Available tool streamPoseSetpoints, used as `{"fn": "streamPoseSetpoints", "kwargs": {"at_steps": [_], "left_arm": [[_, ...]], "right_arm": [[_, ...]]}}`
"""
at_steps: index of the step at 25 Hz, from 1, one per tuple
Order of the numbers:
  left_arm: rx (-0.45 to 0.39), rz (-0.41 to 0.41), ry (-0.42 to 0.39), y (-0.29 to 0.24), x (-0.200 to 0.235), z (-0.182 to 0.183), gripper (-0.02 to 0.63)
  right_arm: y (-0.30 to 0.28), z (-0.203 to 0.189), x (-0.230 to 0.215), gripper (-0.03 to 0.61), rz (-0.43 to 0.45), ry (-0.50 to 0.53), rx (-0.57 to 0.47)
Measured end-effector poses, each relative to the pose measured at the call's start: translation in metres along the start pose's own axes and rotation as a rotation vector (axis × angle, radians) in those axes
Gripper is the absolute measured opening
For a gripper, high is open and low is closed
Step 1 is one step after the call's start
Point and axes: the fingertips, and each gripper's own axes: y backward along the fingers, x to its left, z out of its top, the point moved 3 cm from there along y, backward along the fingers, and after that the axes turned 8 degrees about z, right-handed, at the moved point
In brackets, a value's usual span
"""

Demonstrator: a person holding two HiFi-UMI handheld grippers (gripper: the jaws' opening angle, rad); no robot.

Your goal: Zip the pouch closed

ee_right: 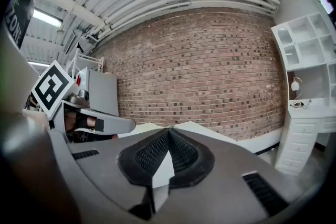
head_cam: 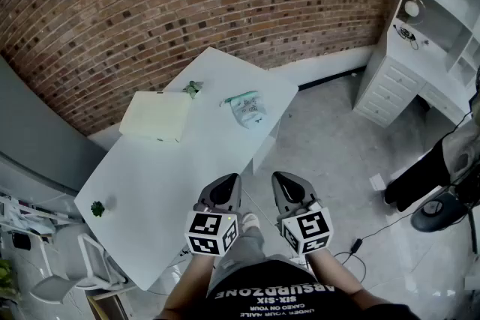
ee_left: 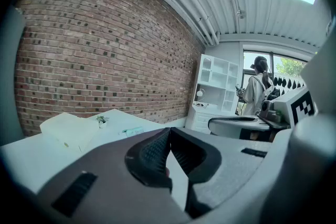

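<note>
A pale clear pouch with green trim (head_cam: 247,107) lies on the far part of the white table (head_cam: 172,191), also seen small in the left gripper view as the pouch (ee_left: 131,131). My left gripper (head_cam: 227,182) and right gripper (head_cam: 285,180) hover side by side off the table's near right edge, well short of the pouch. Both are shut with nothing between the jaws: the left gripper (ee_left: 168,130) and the right gripper (ee_right: 169,128) each show their tips meeting.
A cream flat box (head_cam: 156,116) lies left of the pouch, with a small green plant (head_cam: 193,88) behind it and another plant (head_cam: 97,208) at the near left. A white cabinet (head_cam: 442,19) stands at the right. Another person (ee_left: 255,93) stands by the window.
</note>
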Motion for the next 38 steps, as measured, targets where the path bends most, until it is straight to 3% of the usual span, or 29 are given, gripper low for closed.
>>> {"fn": "streamPoseSetpoints", "kwargs": {"at_steps": [14,28,32,34,36,38], "left_arm": [[0.025,-0.024,0.028,-0.095,0.063,0.019,0.008],[0.065,-0.050,0.027,-0.142,0.103,0.027,0.008],[0.066,-0.028,0.031,-0.163,0.117,0.036,0.009],[0.066,-0.017,0.024,-0.175,0.122,0.042,0.032],[0.071,-0.001,0.001,-0.189,0.128,0.048,0.108],[0.077,0.024,-0.009,-0.204,0.134,0.055,0.121]], "right_arm": [[-0.104,0.003,-0.051,-0.002,0.040,-0.001,0.028],[-0.168,0.012,-0.082,0.002,0.100,-0.007,0.083],[-0.190,0.024,-0.109,0.044,0.110,0.010,0.076],[-0.203,0.029,-0.125,0.060,0.129,0.019,0.068],[-0.216,0.029,-0.138,0.075,0.165,0.015,0.086],[-0.230,0.030,-0.152,0.093,0.200,0.028,0.110]]}}
